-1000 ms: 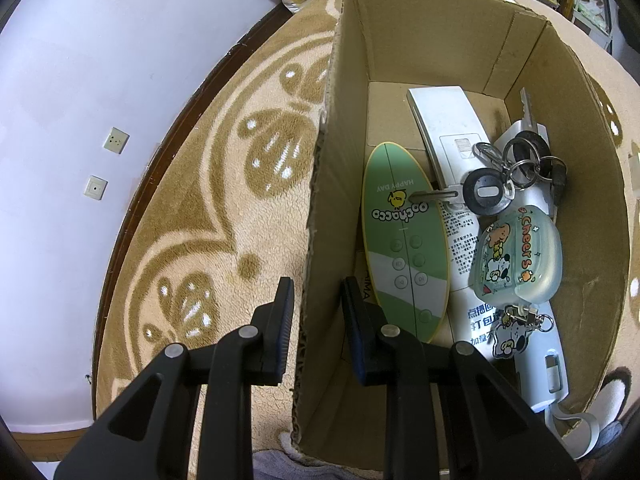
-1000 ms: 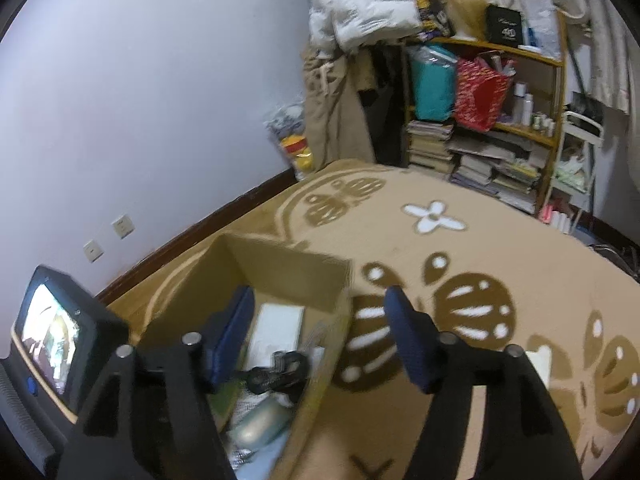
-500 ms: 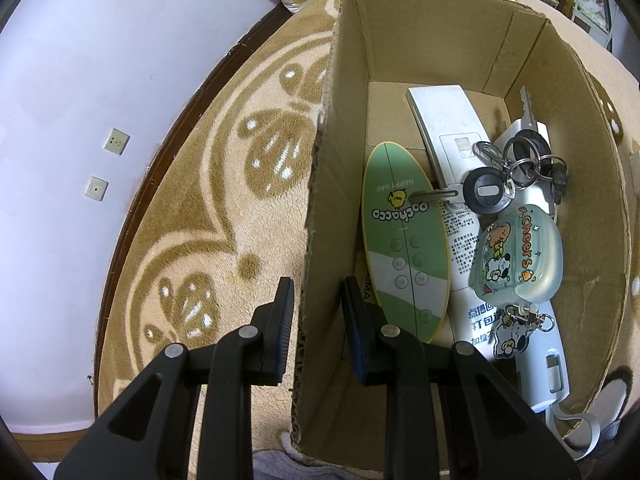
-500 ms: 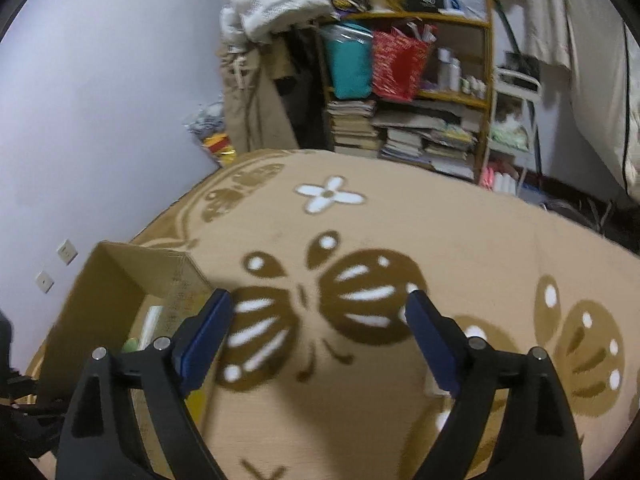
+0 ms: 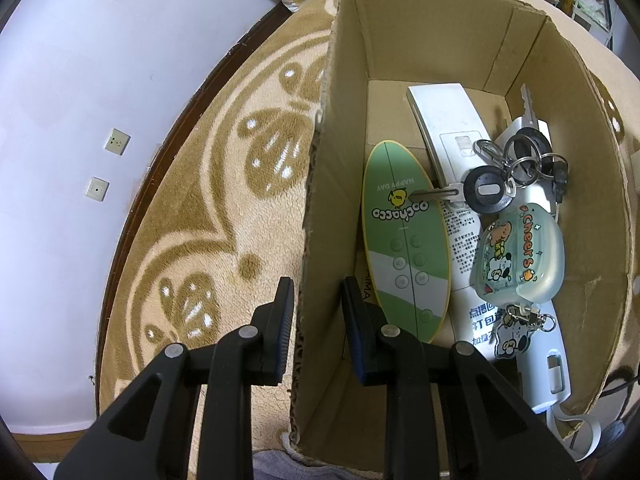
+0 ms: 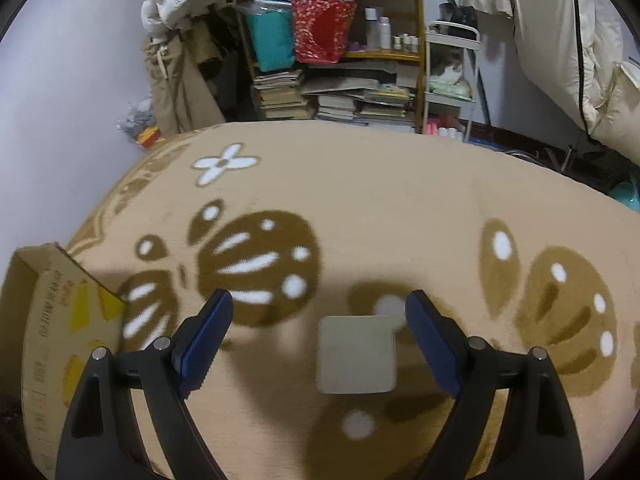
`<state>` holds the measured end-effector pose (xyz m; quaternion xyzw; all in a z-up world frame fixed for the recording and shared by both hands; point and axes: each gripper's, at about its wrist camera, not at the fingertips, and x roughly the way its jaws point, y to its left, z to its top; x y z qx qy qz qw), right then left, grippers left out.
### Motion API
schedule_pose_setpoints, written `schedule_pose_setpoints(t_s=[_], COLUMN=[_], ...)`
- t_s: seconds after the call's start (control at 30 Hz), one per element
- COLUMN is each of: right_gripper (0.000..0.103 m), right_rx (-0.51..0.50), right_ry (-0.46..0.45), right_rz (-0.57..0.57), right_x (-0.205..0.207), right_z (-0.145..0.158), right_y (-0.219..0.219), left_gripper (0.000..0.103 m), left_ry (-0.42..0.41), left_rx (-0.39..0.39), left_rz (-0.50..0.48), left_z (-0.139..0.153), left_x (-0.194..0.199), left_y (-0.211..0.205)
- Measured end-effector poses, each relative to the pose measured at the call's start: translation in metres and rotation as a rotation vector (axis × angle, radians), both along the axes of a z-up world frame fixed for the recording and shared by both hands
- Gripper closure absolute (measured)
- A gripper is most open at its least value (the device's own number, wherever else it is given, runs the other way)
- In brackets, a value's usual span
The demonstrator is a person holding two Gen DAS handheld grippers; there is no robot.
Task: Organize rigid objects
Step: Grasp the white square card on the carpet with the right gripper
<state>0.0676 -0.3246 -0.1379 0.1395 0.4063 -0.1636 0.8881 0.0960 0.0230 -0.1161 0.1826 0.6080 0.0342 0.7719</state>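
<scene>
— Left gripper [image 5: 316, 312]?
— Straddling the cardboard box [image 5: 560, 280] wall, fingers close on either side, gripping it. Inside: green oval remote [image 5: 404, 240], white remote [image 5: 444, 128], keys [image 5: 500, 176], clear case [image 5: 520, 260].

— Right gripper [image 6: 320, 336]?
— Fingers spread wide, empty, above a grey square card [image 6: 356, 356] lying flat on the rug [image 6: 380, 208], between the tips. Box at far left.

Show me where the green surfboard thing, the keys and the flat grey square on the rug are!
green surfboard thing [image 5: 406, 240], left wrist view, middle of its green face.
keys [image 5: 488, 191], left wrist view, round black key head.
flat grey square [image 6: 356, 354], right wrist view, centre of its top.
</scene>
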Motion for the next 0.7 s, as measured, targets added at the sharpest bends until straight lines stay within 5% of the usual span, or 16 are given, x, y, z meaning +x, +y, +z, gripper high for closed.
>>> schedule_pose_setpoints(t_s=[0.47, 0.7], right_gripper=[0.010, 0.019], right_rx=[0.091, 0.103], right_ry=[0.065, 0.078], right_rz=[-0.057, -0.064], right_x=[-0.004, -0.004], right_z=[-0.039, -0.042], right_y=[-0.023, -0.023], left_gripper=[0.079, 0.079], left_ry=[0.002, 0.002], left_rx=[0.002, 0.002], left_rz=[-0.001, -0.002], left_z=[-0.001, -0.001], left_x=[0.000, 0.000], left_y=[0.001, 0.001])
